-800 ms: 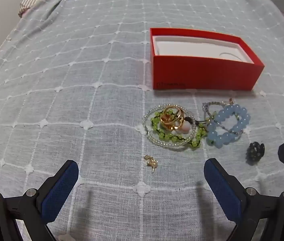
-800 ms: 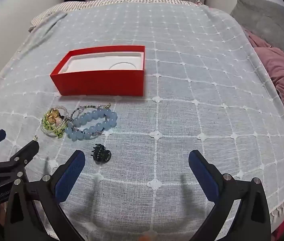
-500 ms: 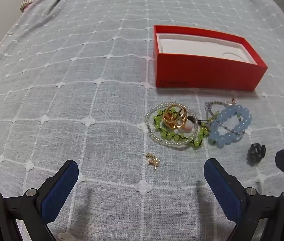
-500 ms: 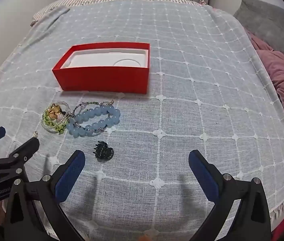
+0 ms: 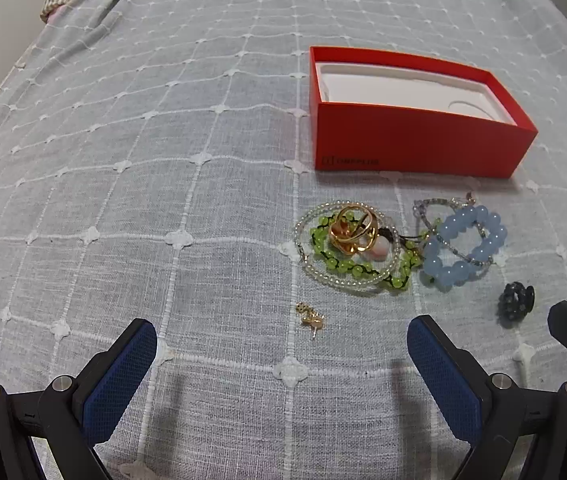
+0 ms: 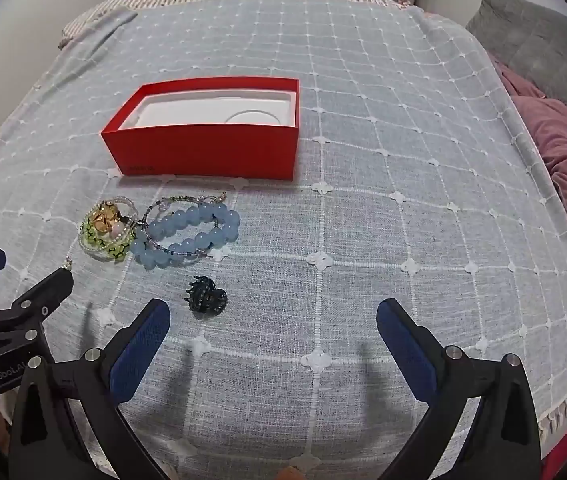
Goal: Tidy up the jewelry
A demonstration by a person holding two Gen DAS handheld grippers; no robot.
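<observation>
Your red box (image 5: 415, 148) holds only its white insert, as far as visible. Bracelet pile (image 5: 347, 248), blue bracelet (image 5: 463, 248), black clip (image 6: 206, 298) lie just before it. Left gripper (image 5: 281, 344) and right gripper (image 6: 273, 322) spread, empty.

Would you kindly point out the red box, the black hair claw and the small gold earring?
red box (image 5: 411, 142), left wrist view, front wall.
black hair claw (image 6: 206, 299), right wrist view, its body.
small gold earring (image 5: 310, 315), left wrist view, its middle.

Below me spreads a bed (image 5: 123, 160) under a grey checked cover. On it sit a red box (image 5: 415, 148), tangled bead bracelets (image 5: 363, 248), blue beads (image 5: 463, 248), a gold earring (image 5: 310, 317) and a black clip (image 6: 206, 299).
</observation>
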